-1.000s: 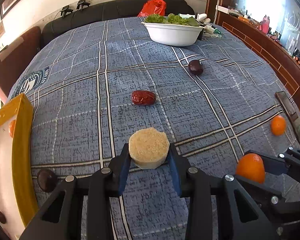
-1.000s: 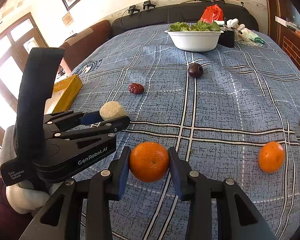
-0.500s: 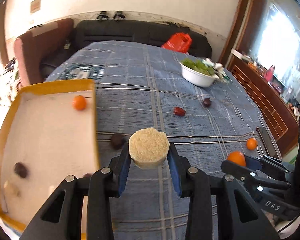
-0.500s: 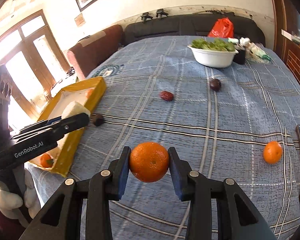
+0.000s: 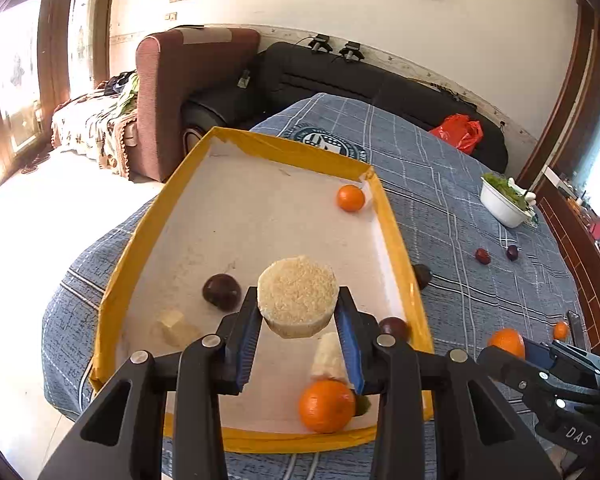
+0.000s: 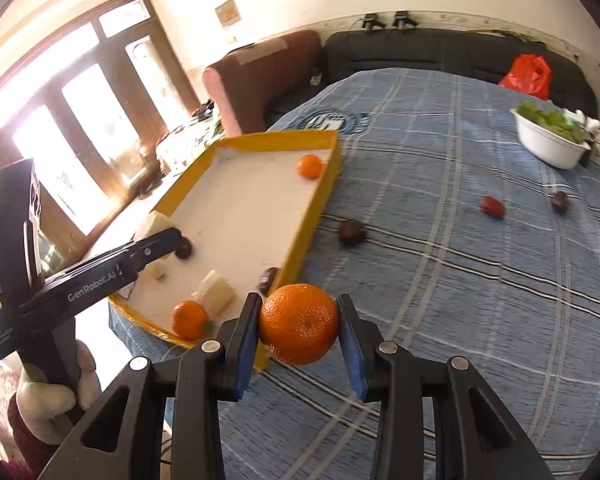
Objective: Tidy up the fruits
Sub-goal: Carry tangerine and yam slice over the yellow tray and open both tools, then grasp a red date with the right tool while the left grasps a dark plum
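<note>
My left gripper (image 5: 298,332) is shut on a round pale fruit slice (image 5: 298,296) and holds it above the yellow-rimmed tray (image 5: 284,148). The tray holds two oranges (image 5: 326,406), dark plums (image 5: 221,292) and pale fruit pieces (image 5: 174,328). My right gripper (image 6: 298,340) is shut on an orange (image 6: 299,323), above the cloth by the tray's near right corner (image 6: 292,256). The left gripper (image 6: 156,244) shows in the right wrist view over the tray.
On the blue checked cloth lie a dark fruit (image 6: 351,232) beside the tray, a red date (image 6: 493,206), a plum (image 6: 558,202) and a small orange (image 5: 560,330). A white bowl of greens (image 6: 548,142) and a red bag (image 6: 526,76) stand at the far side.
Both grippers have swung left with their fruit. The left gripper now hangs over the tray; the right gripper has come up beside the tray's corner.
</note>
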